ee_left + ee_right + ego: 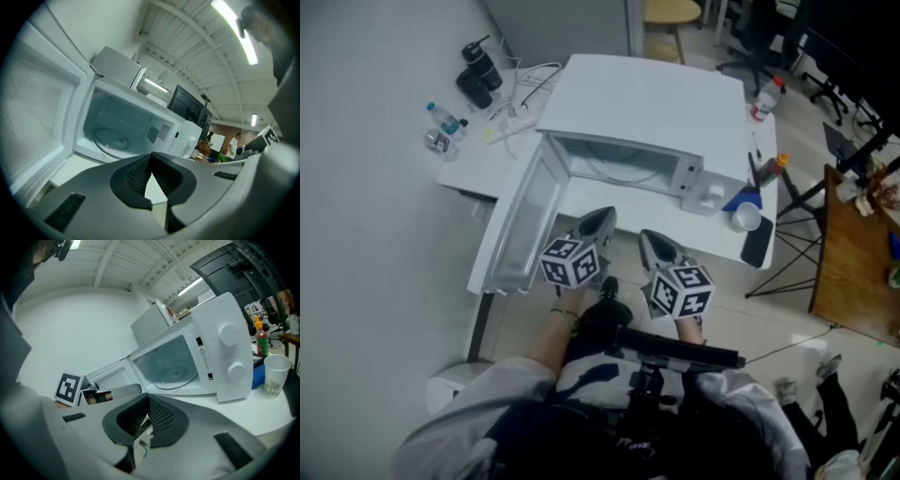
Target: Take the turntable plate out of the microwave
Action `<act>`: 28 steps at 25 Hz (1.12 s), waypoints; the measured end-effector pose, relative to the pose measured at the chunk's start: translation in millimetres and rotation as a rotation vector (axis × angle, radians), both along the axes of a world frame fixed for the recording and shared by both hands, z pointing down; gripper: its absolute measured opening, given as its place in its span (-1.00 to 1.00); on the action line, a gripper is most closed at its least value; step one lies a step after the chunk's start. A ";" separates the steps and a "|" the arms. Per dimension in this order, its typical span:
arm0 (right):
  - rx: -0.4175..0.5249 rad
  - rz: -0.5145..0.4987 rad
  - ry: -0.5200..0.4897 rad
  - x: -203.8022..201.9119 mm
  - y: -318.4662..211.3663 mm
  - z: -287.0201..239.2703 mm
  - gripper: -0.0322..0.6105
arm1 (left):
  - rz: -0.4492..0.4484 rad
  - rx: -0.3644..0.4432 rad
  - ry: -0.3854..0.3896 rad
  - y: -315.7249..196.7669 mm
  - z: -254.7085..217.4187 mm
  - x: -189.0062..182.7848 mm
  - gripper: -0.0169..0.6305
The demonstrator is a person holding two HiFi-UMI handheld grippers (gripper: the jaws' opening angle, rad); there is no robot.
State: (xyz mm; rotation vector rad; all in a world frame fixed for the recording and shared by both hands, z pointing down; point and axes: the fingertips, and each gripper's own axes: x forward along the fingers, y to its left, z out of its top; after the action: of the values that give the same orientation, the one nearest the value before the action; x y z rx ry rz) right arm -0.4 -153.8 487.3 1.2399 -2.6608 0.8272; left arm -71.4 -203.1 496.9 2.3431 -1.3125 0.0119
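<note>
Grippers first: the left hand-held grey two-jaw gripper (151, 158) has its black ribbed pads (137, 176) pressed together with nothing between them. The right hand-held grey two-jaw gripper (146, 403) is the same, pads meeting at the tips, empty. In the head view both hang side by side at about six o'clock from the white box-shaped microwave oven (649, 103). They are short of its mouth and touch neither it nor the white table (492, 159) it stands on. The oven's white hinged door (517, 230) is swung fully out at nine o'clock of the cavity, so the way in is open. Inside, the round clear glass turntable plate (114, 138) lies flat on the cavity floor, in its place, untouched. So by my reading the task is barely begun: the open door is the only step done. Reaching in, gripping the rim, lifting and drawing the plate out are all left. With both sets of jaws closed, at least one would have to spread before it could take the rim. Off at three o'clock of the oven a translucent white plastic cup (276, 375) stands on the table, well apart from the cavity mouth.
</note>
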 end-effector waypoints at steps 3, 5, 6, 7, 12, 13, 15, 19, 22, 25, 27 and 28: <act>-0.019 0.013 0.015 -8.4 -18.8 6.6 -0.94 | 0.019 -0.032 -0.026 -21.3 13.2 -8.3 -0.95; -0.025 0.023 0.025 -12.5 -30.1 8.1 -0.94 | 0.031 -0.059 0.000 -35.3 20.4 -11.2 -0.92; -0.027 0.029 0.028 -14.2 -35.1 8.0 -0.94 | 0.037 -0.079 0.022 -42.0 24.6 -12.1 -0.80; -0.028 0.035 0.031 -15.3 -39.8 8.0 -0.94 | 0.042 -0.101 0.041 -48.6 29.4 -12.8 -0.72; -0.042 0.080 0.046 -12.9 -59.4 14.4 -0.94 | 0.041 -0.188 0.086 -76.4 57.0 -17.7 -0.68; -0.046 0.092 0.048 -11.2 -62.3 16.4 -0.94 | 0.038 -0.211 0.097 -80.6 63.4 -18.9 -0.67; -0.055 0.114 0.052 -7.4 -67.0 20.7 -0.94 | 0.022 -0.263 0.127 -88.2 73.5 -21.6 -0.65; -0.072 0.146 0.056 -1.3 -72.5 26.9 -0.94 | -0.019 -0.322 0.187 -103.4 84.7 -26.6 -0.62; -0.083 0.157 0.058 1.5 -75.3 30.5 -0.93 | -0.038 -0.342 0.226 -112.2 86.6 -27.0 -0.61; -0.092 0.170 0.062 5.9 -76.8 33.2 -0.94 | -0.058 -0.373 0.272 -113.4 89.9 -26.3 -0.61; -0.095 0.174 0.063 7.5 -77.8 33.5 -0.94 | -0.080 -0.411 0.312 -113.5 94.5 -26.9 -0.61; -0.095 0.173 0.065 7.3 -78.2 33.5 -0.93 | -0.090 -0.425 0.332 -113.8 96.2 -27.7 -0.61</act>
State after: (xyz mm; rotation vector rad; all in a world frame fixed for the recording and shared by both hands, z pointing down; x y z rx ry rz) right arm 7.0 -232.0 520.8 1.4622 -2.4602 0.9074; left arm -99.2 -316.9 593.2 1.8354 -1.1207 -0.1107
